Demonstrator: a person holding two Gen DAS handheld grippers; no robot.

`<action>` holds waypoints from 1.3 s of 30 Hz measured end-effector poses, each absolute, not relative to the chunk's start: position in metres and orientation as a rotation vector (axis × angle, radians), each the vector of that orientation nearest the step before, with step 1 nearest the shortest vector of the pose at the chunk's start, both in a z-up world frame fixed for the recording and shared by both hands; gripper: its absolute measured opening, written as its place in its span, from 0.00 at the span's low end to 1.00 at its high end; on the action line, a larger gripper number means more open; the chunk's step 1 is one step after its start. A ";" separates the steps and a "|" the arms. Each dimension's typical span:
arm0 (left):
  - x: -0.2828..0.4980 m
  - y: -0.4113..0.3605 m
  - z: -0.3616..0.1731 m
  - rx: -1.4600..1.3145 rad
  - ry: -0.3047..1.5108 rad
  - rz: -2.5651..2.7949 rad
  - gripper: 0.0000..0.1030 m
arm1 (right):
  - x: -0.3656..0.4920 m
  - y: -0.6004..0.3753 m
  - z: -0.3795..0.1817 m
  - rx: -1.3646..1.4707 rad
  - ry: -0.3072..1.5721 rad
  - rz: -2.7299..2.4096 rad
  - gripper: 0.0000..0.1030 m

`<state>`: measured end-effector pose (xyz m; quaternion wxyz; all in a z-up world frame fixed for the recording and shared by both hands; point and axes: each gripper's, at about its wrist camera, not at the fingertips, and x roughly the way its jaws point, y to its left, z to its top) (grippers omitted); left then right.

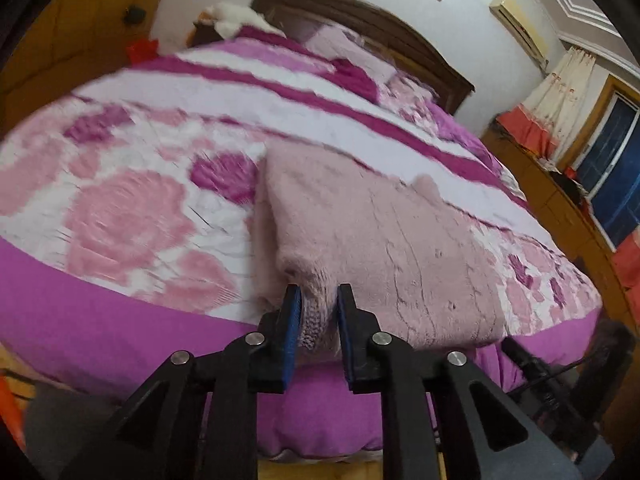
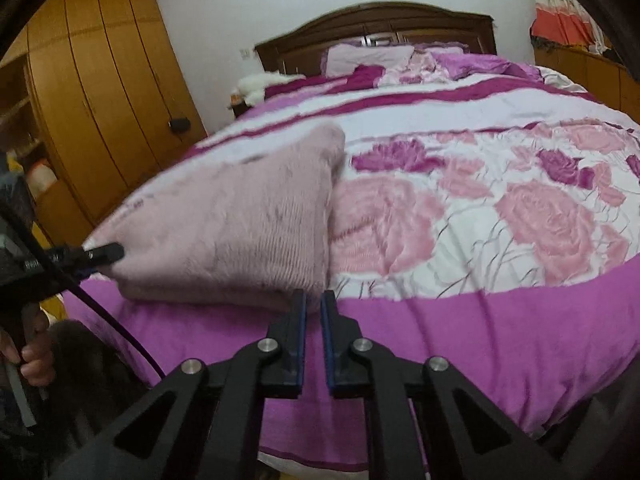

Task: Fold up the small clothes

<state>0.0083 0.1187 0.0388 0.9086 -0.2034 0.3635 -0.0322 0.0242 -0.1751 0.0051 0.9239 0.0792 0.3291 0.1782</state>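
Observation:
A fuzzy pale pink knit garment (image 1: 380, 240) lies folded near the front edge of the bed. My left gripper (image 1: 318, 300) is shut on the garment's near ribbed edge, with cloth bunched between its blue pads. In the right wrist view the garment (image 2: 240, 208) sits at the left, and the left gripper (image 2: 104, 254) pinches its left corner. My right gripper (image 2: 313, 300) is nearly shut with a narrow gap and holds nothing. It sits just in front of the garment's right near corner, above the purple border.
The bed carries a pink and purple rose-patterned quilt (image 2: 480, 200) with pillows (image 2: 368, 58) at a dark wooden headboard (image 2: 380, 24). A wooden wardrobe (image 2: 100, 100) stands on the left. A window and curtains (image 1: 560, 100) are on the right.

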 end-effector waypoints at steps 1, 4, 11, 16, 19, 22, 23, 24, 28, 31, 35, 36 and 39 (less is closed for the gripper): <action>0.005 0.119 0.048 -0.403 0.726 -0.049 0.00 | 0.028 -0.176 0.010 0.157 0.666 0.363 0.07; 0.004 0.114 0.074 -0.355 0.648 -0.062 0.00 | 0.044 -0.173 0.027 0.150 0.625 0.393 0.07; 0.053 0.086 0.073 -0.308 0.666 -0.076 0.00 | 0.086 -0.126 0.056 0.099 0.612 0.514 0.00; 0.080 0.078 0.025 -0.304 0.777 -0.036 0.00 | 0.103 -0.097 0.035 0.013 0.670 0.508 0.00; 0.084 0.078 0.000 -0.266 0.790 -0.012 0.00 | 0.115 -0.089 -0.005 -0.016 0.754 0.482 0.00; 0.085 0.078 -0.003 -0.254 0.784 -0.017 0.00 | 0.109 -0.081 -0.009 -0.076 0.702 0.452 0.00; 0.085 0.078 -0.002 -0.247 0.780 -0.017 0.00 | 0.110 -0.080 -0.009 -0.079 0.705 0.447 0.00; 0.084 0.078 -0.002 -0.244 0.775 -0.017 0.00 | 0.112 -0.081 -0.008 -0.072 0.708 0.446 0.00; 0.066 0.072 0.019 -0.237 0.763 -0.008 0.00 | 0.101 -0.090 0.009 -0.001 0.695 0.474 0.00; 0.049 0.067 0.029 -0.230 0.757 0.003 0.00 | 0.079 -0.098 0.024 0.028 0.665 0.492 0.00; 0.050 0.073 0.009 -0.248 0.812 0.017 0.00 | 0.065 -0.094 0.018 -0.034 0.675 0.487 0.00; 0.054 0.075 0.004 -0.262 0.831 0.008 0.00 | 0.068 -0.094 0.009 -0.036 0.704 0.487 0.00; 0.057 0.073 -0.005 -0.261 0.834 0.005 0.00 | 0.074 -0.098 -0.011 0.003 0.747 0.500 0.00</action>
